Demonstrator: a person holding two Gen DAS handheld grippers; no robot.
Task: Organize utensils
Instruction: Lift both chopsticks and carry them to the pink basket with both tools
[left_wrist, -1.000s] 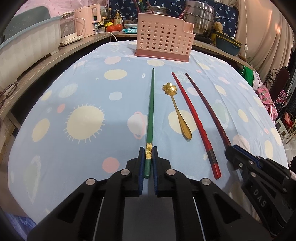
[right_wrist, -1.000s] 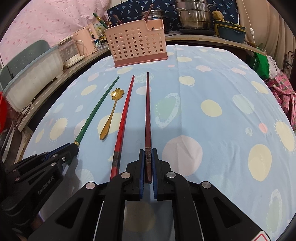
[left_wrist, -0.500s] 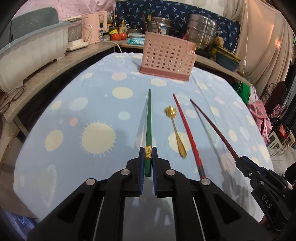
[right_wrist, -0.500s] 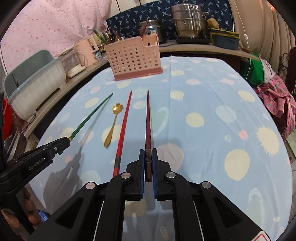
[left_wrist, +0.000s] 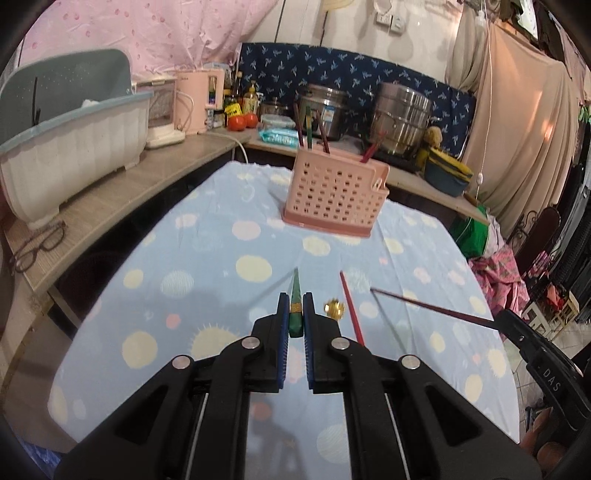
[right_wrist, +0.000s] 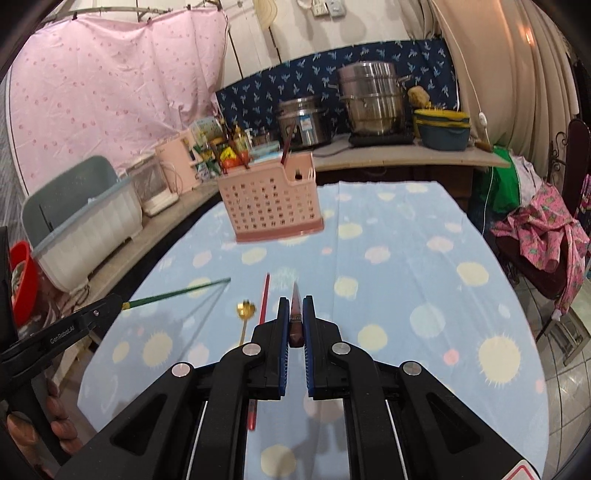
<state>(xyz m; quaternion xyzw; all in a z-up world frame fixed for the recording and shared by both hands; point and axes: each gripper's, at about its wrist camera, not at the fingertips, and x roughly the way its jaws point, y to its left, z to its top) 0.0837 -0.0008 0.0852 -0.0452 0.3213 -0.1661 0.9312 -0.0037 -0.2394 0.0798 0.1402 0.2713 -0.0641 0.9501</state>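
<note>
Green lacquer first: the green chopstick (left_wrist: 296, 295) is clamped in the left tongs (left_wrist: 296, 325), low in the centre of the left wrist view, its tip aimed up the frame toward the pink basket (left_wrist: 334, 195). From the right wrist view the same stick runs across the left middle of the frame, lifted off the cloth with its shadow beneath. The right tongs (right_wrist: 296, 325) are closed on the dark red chopstick (right_wrist: 295, 306), bottom centre of that view, also pointing at the basket, which stands in the upper middle of the frame on the far part of the tabletop (right_wrist: 406, 266). Several sticks already stand in the basket. Down on the blue spotted cloth, between the two held sticks, lie the bright red chopstick (left_wrist: 351, 308) and the gold spoon (right_wrist: 245, 310), just beside each other, the spoon's flower-shaped bowl toward the basket. In the left wrist view the right tongs enter at the lower right edge with the dark stick reaching toward the centre
</note>
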